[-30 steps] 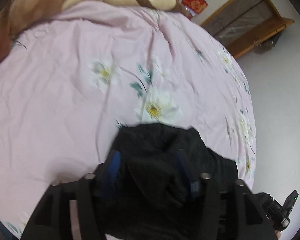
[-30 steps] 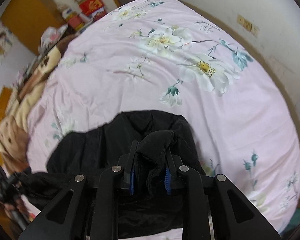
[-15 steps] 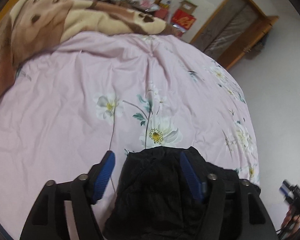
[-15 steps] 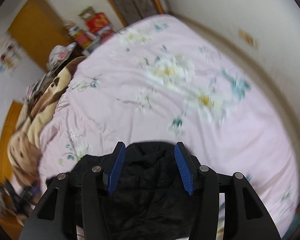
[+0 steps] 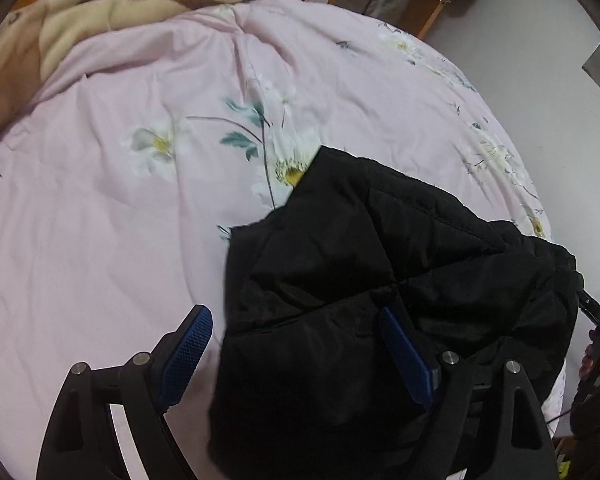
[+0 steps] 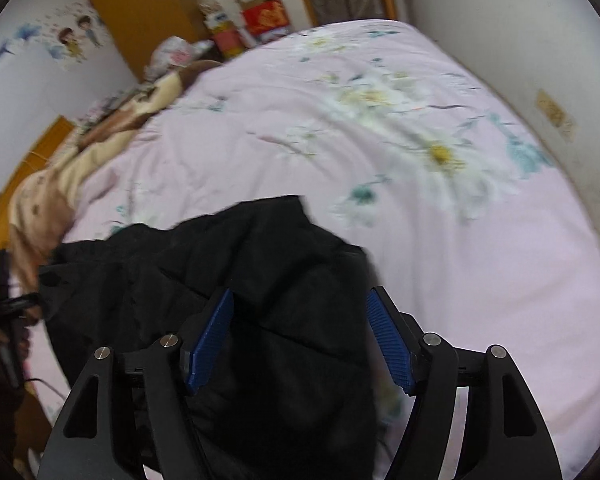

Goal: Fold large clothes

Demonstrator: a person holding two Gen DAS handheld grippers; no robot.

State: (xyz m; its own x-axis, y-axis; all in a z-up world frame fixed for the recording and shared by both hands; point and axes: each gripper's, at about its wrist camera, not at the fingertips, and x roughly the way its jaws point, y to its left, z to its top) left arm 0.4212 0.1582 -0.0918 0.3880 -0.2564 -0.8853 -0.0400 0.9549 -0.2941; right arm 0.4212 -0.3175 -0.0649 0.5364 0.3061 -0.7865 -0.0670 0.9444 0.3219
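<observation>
Two grippers in view, both over a black quilted puffer jacket [image 5: 380, 280] lying bunched on the near edge of a pink floral bedsheet [image 5: 120, 220]. Left gripper [image 5: 300, 356]: jaws wide apart and opening, blue ribbed pads [image 5: 188, 352] clear of the fabric on the left side; the right pad sits against or just above the jacket surface, can't tell which. Jacket's left edge lies between the jaws, not pinched. Right gripper [image 6: 300, 344]: jaws apart and opening, jacket fabric [image 6: 260, 280] between them, pads [image 6: 388, 344] not pressing on it; right pad is beside the jacket's edge over the sheet [image 6: 460, 240]. Jacket looks folded over itself, quilting seams visible, one corner pointing up the bed toward a white-and-yellow printed flower [image 5: 288, 168]. Brown and cream fleece blanket [image 5: 100, 12] heaped at the far end of the bed, well apart from the jacket. Red boxes [image 6: 266, 18] and wooden furniture [image 6: 140, 12] beyond the bed by the wall. Right-wrist view is motion-blurred. In left-wrist view a hand [image 5: 598, 364] holding the other gripper shows at the right edge.
</observation>
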